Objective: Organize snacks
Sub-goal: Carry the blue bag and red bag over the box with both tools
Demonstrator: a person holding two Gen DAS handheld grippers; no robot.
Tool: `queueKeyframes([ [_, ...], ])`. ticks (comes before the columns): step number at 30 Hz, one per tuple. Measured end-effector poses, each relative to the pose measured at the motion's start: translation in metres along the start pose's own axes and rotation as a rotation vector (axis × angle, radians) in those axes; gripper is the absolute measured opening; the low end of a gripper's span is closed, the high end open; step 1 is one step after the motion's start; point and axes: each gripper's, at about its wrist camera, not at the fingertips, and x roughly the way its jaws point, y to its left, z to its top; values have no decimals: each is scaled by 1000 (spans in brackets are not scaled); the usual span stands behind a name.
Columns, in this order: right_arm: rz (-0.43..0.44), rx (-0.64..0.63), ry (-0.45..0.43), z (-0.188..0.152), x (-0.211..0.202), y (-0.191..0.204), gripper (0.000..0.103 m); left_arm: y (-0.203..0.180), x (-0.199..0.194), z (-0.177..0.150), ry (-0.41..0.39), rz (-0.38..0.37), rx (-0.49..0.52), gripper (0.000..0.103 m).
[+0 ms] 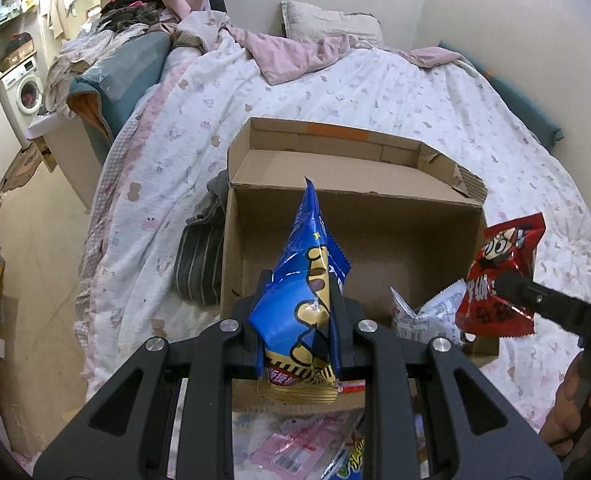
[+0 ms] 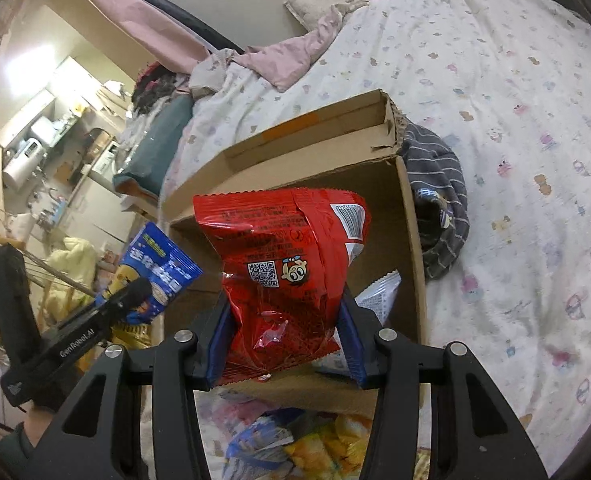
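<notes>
In the left wrist view, your left gripper (image 1: 295, 316) has its fingers clamped on the blue snack bag (image 1: 305, 292), which stands upright between them, held in the air just at the near wall of the open cardboard box (image 1: 235, 248) on the bed (image 1: 375, 92). Inside the box you can see only 1 white packet (image 1: 427, 316), lying in the near right corner; the rest of the floor is bare cardboard. At the right edge, your right gripper (image 1: 507, 284) carries the red snack bag (image 1: 499, 276) above the box's right rim. Below your fingers, more loose packets (image 1: 295, 440) lie on the bed in front of the box.

In the right wrist view, your right gripper's fingers are closed on the red snack bag's lower half, the bag hanging in front of the box opening. The white packet shows behind it inside the box. Loose packets lie below, outside the box.

By my reading, you are early on: 1 packet is stowed, 2 are in hand and not yet released, and a pile is left to collect.
</notes>
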Motion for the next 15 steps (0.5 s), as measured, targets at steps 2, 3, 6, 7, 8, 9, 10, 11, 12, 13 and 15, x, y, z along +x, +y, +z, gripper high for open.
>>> queueKeyframes([
  [2,-30,-10,-6,0,4,1,50,0,3,1,8,2,-9,20],
  [3,-62,-17,-10,-2,6,1,50,1,6,1,16,-4,-27,20],
  [6,-115,-42,0,-2,15,1,50,2,12,-2,46,-12,-60,20],
  [7,-125,-49,3,-2,17,1,51,1,14,-2,47,-5,-58,20],
  [8,-131,-49,4,-2,19,0,51,1,15,-3,47,-1,-54,20],
  [9,-133,-46,5,-1,20,-1,51,1,16,-3,47,1,-49,20],
  [10,-134,-42,4,0,20,-2,52,2,17,-3,48,0,-46,20],
  [11,-134,-37,2,0,19,-3,52,2,18,-3,51,0,-44,20],
  [12,-133,-33,4,0,19,-3,52,3,19,-3,53,2,-44,20],
  [13,-131,-32,4,0,20,-3,52,3,20,-3,56,4,-45,20],
  [15,-131,-34,6,1,20,-3,52,3,21,-4,63,-2,-48,21],
])
